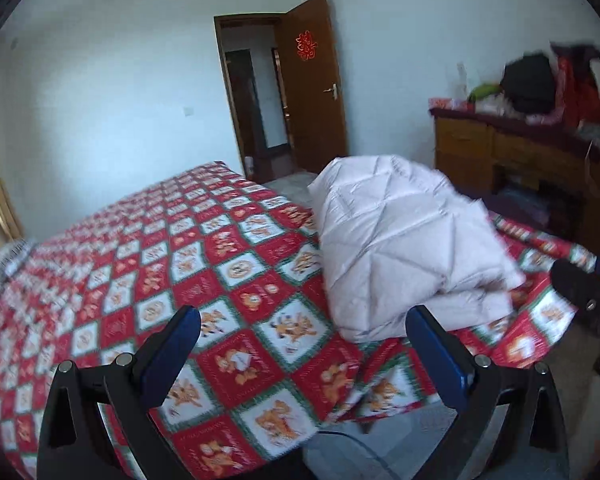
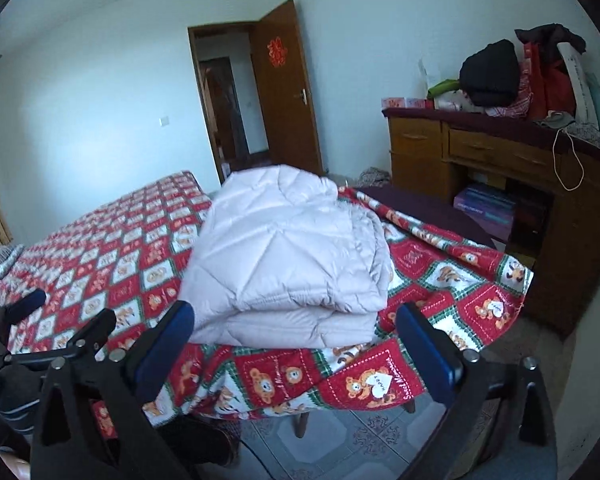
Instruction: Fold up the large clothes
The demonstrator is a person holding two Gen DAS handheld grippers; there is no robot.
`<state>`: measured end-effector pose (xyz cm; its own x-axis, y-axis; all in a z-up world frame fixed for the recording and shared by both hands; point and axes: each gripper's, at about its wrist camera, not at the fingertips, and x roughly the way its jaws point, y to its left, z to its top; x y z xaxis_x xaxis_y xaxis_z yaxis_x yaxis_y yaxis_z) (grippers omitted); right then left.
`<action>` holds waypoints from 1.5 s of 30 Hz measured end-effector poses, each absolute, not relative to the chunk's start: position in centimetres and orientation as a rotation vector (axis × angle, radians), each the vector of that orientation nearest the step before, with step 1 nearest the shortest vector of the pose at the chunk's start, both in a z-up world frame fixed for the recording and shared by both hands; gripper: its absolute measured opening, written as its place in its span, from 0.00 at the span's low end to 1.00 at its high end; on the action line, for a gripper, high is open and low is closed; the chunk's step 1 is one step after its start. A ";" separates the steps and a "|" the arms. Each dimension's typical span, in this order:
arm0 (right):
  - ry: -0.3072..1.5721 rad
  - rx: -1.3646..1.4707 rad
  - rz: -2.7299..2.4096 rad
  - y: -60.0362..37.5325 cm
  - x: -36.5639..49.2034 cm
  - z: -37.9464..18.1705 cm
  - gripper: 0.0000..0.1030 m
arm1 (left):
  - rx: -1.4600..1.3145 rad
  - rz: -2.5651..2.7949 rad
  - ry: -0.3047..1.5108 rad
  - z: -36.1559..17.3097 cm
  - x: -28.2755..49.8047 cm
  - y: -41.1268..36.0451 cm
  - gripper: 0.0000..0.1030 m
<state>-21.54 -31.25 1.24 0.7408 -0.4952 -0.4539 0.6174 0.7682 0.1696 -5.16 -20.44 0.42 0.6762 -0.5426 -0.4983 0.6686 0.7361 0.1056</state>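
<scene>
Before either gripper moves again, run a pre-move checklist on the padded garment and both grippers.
1. Left gripper empty, jaws apart: ok.
2. Right gripper empty, jaws apart: ok.
3. White quilted garment folded into a stacked bundle: ok; folded edge faces the grippers.
4. Bundle fully supported on the red patterned bedspread: ok, though it sits near the bed's corner edge.
5. Fold neat all round: cannot tell; the far side is hidden and the left view is blurred.
6. Bedspread flat beneath: not ok; it is rumpled at the corner to the right of the bundle.
</scene>
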 end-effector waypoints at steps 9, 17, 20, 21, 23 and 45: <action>0.266 0.258 -0.646 -29.6 -23.2 4.1 1.00 | 0.222 -0.685 0.408 2.8 -6.3 -19.0 0.99; 0.255 0.243 -0.644 -29.5 -23.0 4.1 1.00 | 0.231 -0.668 0.383 3.2 -6.9 -18.9 0.99; 0.256 0.241 -0.645 -29.6 -23.0 4.0 1.00 | 0.227 -0.672 0.387 3.2 -6.8 -18.8 0.99; 0.259 0.245 -0.642 -29.6 -23.0 3.9 1.00 | 0.227 -0.670 0.390 3.2 -6.8 -18.8 0.99; 0.263 0.251 -0.638 -29.6 -23.0 3.9 1.00 | 0.225 -0.667 0.399 3.2 -6.6 -18.7 0.99; 0.259 0.251 -0.635 -29.6 -23.2 4.2 1.00 | 0.215 -0.664 0.406 3.3 -6.6 -18.6 0.99</action>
